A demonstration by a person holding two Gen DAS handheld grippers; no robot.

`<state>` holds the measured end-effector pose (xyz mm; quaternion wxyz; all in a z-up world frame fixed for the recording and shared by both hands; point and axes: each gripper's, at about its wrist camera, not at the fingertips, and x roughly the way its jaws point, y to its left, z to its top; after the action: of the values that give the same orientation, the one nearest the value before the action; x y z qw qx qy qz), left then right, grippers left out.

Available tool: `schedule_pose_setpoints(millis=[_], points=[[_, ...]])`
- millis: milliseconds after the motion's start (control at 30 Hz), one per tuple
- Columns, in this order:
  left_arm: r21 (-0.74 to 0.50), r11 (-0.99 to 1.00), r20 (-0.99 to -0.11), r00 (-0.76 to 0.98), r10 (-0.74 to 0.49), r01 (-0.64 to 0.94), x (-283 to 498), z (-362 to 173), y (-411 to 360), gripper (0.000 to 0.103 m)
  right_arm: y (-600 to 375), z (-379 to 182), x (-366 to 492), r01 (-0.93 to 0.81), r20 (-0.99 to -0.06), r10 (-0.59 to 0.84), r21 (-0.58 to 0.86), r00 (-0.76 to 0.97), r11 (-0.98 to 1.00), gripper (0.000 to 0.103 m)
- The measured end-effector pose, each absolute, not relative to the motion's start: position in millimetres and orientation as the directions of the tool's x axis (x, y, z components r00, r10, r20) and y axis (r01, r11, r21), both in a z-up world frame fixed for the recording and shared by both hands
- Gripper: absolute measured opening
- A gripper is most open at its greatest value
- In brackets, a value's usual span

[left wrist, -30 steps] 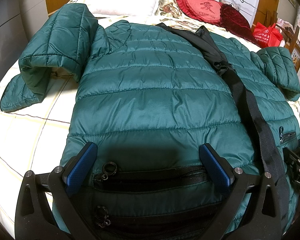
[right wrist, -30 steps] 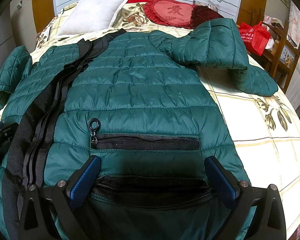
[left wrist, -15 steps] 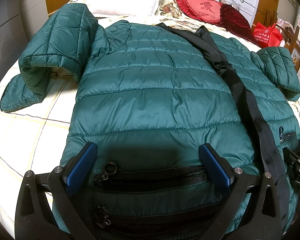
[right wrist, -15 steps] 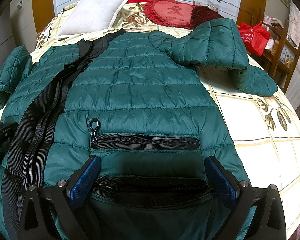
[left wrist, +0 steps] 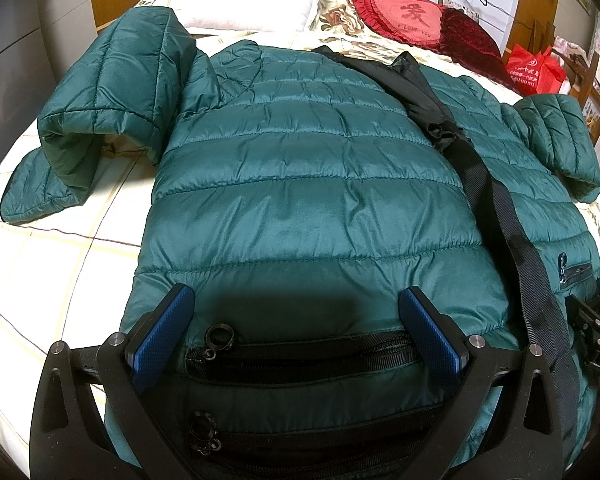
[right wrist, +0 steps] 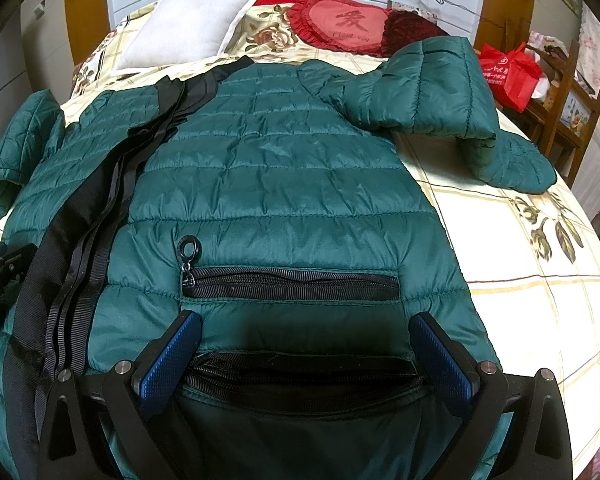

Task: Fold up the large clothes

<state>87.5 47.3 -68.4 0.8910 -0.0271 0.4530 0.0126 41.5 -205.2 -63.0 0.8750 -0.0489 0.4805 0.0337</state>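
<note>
While both tongs point(left wrist: 298, 330) point(right wrist: 308, 354) gape, the jacket's point(left wrist: 312, 184) hem lies between them.

Warm indoor light, moderately bright, and we get even exposure across both wrist views. We see soft sheen on the green jacket point(left wrist: 308, 184), no hard glare. Dark soft shadow sits on the jacket between the fingers of the left gripper point(left wrist: 296, 324), same between the fingers of the right gripper point(right wrist: 306, 344), so light comes from above and behind us. The bedspread point(left wrist: 52, 264) is close to blown out on its pale patches. Strong fisheye bend: bed edges curve, corners vignette to black. Centre is sharp, stitching readable; the rim goes soft.
</note>
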Motion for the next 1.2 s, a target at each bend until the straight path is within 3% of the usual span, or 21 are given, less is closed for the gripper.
schedule_pose_setpoints(millis=[1200], points=[[-0.041,0.998,-0.807,0.591,-0.005,-0.047,87.7,-68.8,47.5,0.103,-200.6,-62.4,41.9,-0.117,-0.835,-0.005,-0.084,0.550,0.990,0.103]])
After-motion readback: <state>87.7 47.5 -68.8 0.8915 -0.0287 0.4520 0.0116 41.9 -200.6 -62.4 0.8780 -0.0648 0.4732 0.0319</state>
